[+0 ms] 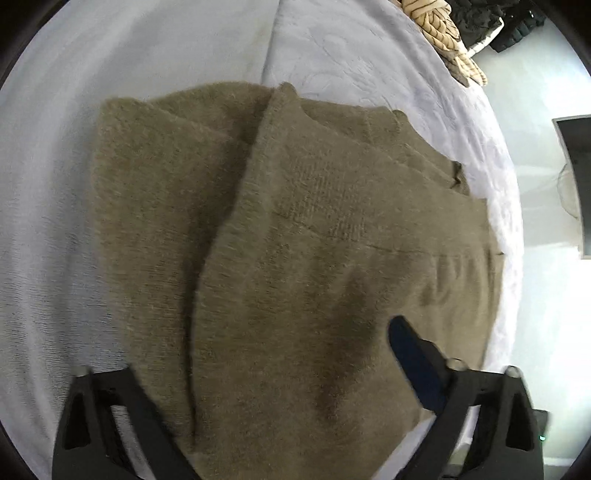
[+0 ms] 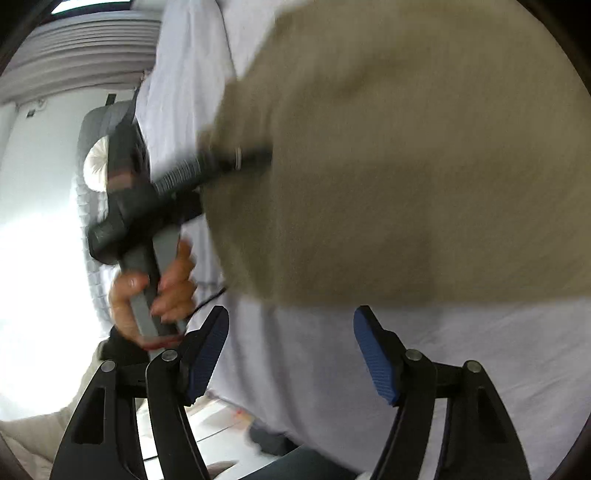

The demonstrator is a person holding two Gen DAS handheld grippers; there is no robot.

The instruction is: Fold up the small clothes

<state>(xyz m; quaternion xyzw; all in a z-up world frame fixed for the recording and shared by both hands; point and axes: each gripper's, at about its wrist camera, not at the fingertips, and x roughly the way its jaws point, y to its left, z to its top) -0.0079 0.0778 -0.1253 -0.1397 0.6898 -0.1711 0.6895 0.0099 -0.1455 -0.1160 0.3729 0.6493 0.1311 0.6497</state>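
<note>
An olive fuzzy knit sweater (image 1: 314,229) lies partly folded on the white bed sheet (image 1: 48,206). My left gripper (image 1: 280,350) stands wide over its near edge. One blue pad (image 1: 402,343) rests above the knit, and the other finger is hidden under the cloth. In the right wrist view the sweater (image 2: 406,166) is blurred at the upper right, and a hand (image 2: 162,284) holds the left gripper (image 2: 255,157) at the sweater's edge. My right gripper (image 2: 291,350) hangs open above bare sheet (image 2: 314,369), just short of the sweater, with nothing between its pads.
A beige striped garment (image 1: 443,40) and dark clothes (image 1: 480,22) lie at the bed's far corner. The bed edge and pale floor (image 1: 535,155) run along the right, with a dark object (image 1: 578,177) there. A ribbed wall unit (image 2: 81,55) shows beyond the bed.
</note>
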